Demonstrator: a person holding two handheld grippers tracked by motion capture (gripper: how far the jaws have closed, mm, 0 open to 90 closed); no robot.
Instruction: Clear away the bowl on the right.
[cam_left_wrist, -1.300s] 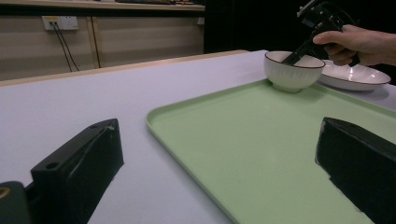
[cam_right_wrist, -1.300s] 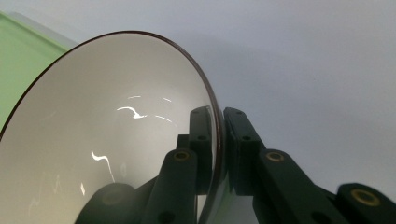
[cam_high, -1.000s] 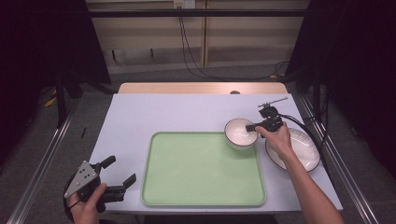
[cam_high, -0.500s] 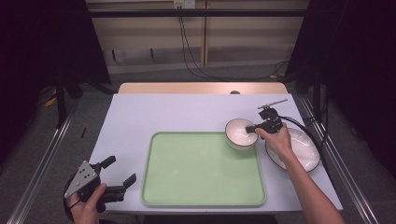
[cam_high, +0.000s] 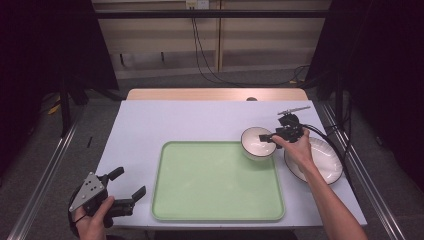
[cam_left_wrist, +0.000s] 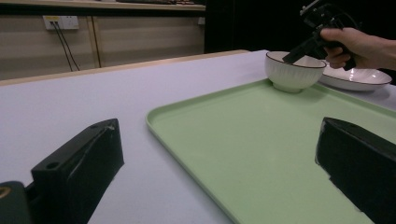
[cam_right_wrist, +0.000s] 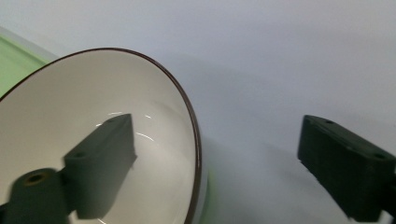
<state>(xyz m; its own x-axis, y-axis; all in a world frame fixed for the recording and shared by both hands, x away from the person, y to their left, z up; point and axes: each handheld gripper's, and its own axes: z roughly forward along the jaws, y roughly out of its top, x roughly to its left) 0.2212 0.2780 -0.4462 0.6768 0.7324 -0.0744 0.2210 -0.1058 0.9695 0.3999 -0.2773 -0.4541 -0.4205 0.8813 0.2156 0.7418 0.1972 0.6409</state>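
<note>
A white bowl (cam_high: 258, 143) with a dark rim stands at the far right corner of the green tray (cam_high: 215, 185), partly over its edge. My right gripper (cam_high: 265, 137) reaches to it from the right. Its jaws have just been opening and now stand apart across the rim. In the right gripper view one jaw hangs inside the bowl (cam_right_wrist: 93, 140) and the other outside, over the table, with neither pad pressing the rim. My left gripper (cam_high: 131, 181) is held open at the table's front left corner, nothing between its jaws, facing the tray (cam_left_wrist: 261, 140).
A white plate (cam_high: 320, 160) lies right of the tray, under the right hand. The pale table (cam_high: 175, 122) ends in a wooden strip at the back. Metal rails run along both sides, and cables hang behind.
Both hands and the bowl keep their places. The spread of the right jaws is too small to compare in the high view.
</note>
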